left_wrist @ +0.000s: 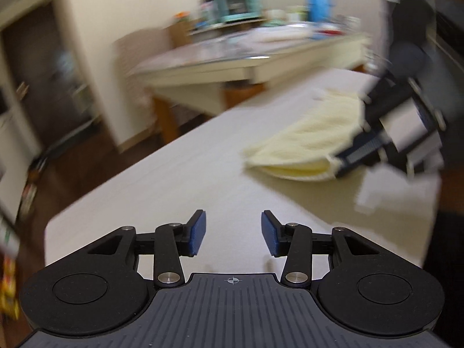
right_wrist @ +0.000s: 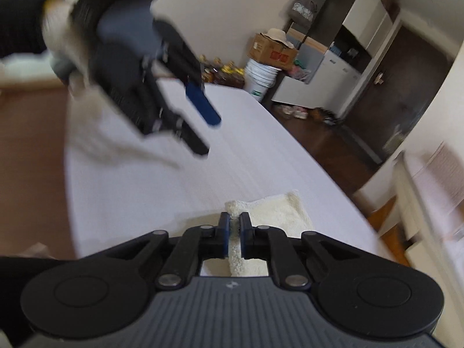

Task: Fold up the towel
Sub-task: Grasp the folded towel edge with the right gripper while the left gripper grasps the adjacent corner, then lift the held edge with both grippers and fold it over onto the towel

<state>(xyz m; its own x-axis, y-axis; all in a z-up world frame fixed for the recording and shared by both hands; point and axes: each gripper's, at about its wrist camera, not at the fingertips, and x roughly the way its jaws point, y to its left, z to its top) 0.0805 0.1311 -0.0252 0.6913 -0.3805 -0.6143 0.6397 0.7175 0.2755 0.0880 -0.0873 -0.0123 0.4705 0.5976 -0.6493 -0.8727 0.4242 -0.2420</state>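
**Q:** so where's the towel right now and what are your jaws doing?

**A:** ok quick rundown. My right gripper (right_wrist: 235, 236) is clamped on the cream towel (right_wrist: 278, 211). The blue pads are pinched tight on a bunched ridge of the terry cloth, and you can see the fabric squeezed up between them in my right wrist view. The rest of the towel lies flat on the white counter (right_wrist: 174, 174), spreading off toward 1 o'clock from the jaws.

**Q:** and the left one?

**A:** The left gripper (left_wrist: 233, 233) is holding nothing. Its jaws are parted with only bare counter (left_wrist: 162, 179) showing in the gap. It's hanging above the surface, well apart from the towel.

**Q:** can you see the towel from the left side?

**A:** yep, the towel (left_wrist: 304, 142) sits at about 2 o'clock in the left wrist view, already doubled over. You can see layered edges along its near side. The right gripper (left_wrist: 348, 159) is biting the corner at the towel's right end. It's pretty blurry there tbh.

**Q:** anything else around?

**A:** From the right wrist view the left gripper (right_wrist: 207, 134) shows up at 11 o'clock, tilted down over the counter, jaws apart. Behind it there's a white bucket (right_wrist: 261, 78) with a cardboard box (right_wrist: 269, 49) on top, on the floor past the far end of the counter.
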